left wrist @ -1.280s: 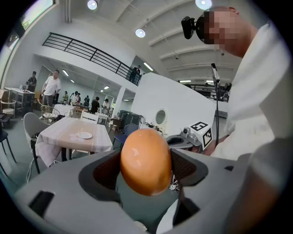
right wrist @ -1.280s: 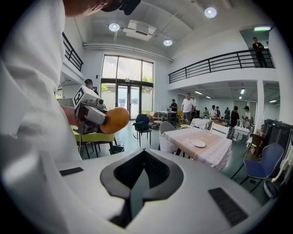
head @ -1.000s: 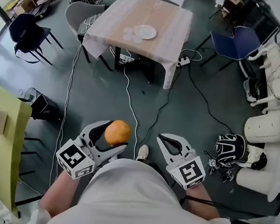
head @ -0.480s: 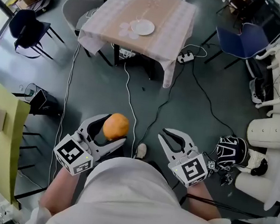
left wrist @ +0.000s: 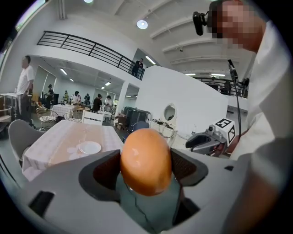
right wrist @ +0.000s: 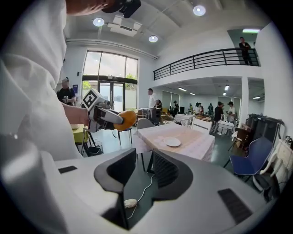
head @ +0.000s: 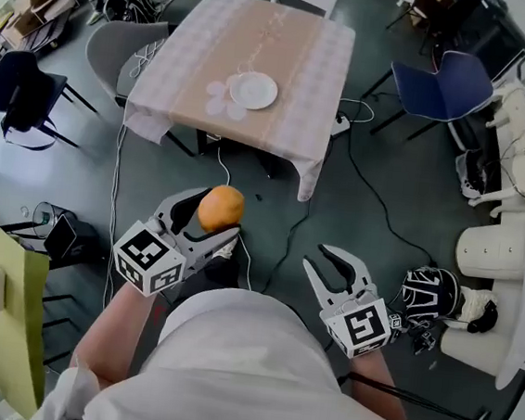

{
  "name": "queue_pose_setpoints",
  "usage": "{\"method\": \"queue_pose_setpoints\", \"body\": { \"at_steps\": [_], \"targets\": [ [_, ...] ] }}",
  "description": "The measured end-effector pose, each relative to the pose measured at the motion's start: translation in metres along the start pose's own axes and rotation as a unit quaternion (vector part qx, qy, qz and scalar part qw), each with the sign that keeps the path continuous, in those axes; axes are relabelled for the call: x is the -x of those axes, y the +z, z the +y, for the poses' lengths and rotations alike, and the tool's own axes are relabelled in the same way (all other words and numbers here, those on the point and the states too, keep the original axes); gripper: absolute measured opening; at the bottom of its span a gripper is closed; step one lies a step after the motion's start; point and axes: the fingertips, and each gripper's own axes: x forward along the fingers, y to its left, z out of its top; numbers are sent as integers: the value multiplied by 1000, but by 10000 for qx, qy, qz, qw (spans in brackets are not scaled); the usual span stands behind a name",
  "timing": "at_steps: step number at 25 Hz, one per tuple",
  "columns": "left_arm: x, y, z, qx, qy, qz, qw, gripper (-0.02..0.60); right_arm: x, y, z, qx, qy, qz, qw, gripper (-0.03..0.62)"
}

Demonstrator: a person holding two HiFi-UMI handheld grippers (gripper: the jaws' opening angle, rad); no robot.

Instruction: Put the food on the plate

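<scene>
My left gripper point(head: 217, 216) is shut on a round orange fruit point(head: 221, 207), held in the air above the floor; in the left gripper view the fruit point(left wrist: 145, 161) sits pressed between both pads. My right gripper point(head: 320, 261) hangs at the right, its jaws opening with nothing between them, and only floor shows through the gap of this gripper point(right wrist: 144, 167). A white plate point(head: 254, 90) lies on a table with a checked cloth point(head: 303, 50), well ahead of both grippers. The plate point(right wrist: 172, 142) and the fruit point(right wrist: 127, 119) also show in the right gripper view.
Cables point(head: 233, 178) run over the dark floor from under the table. A blue chair point(head: 439, 83) stands to the table's right, a grey chair point(head: 111, 49) to its left. A yellow-green table point(head: 0, 307) is at my near left, a helmet point(head: 431, 292) and white equipment point(head: 510, 249) at my right.
The table and plate have come closer in the head view. My right gripper's jaws have spread apart. The left gripper still carries the fruit, now further forward.
</scene>
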Motion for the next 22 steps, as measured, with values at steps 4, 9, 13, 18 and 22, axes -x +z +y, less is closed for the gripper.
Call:
{"method": "queue_pose_setpoints", "body": {
  "at_steps": [4, 9, 13, 18, 22],
  "targets": [
    [-43, 26, 88, -271, -168, 270, 9991, 356, -38, 30, -33, -240, -499, -56, 9985, 126],
    [-111, 41, 184, -547, -420, 691, 9952, 356, -73, 48, -55, -609, -1145, 16, 9915, 127],
    [-172, 28, 239, -703, -524, 1134, 9897, 356, -77, 45, -66, -970, -1630, 225, 9816, 126],
    [-237, -6, 298, -772, -440, 1707, 9813, 356, -64, 29, -77, -1328, -2207, 576, 9645, 126],
    [-272, -29, 333, -961, -351, 2161, 9710, 356, -50, 24, -85, -1528, -2630, 705, 9500, 126]
  ]
}}
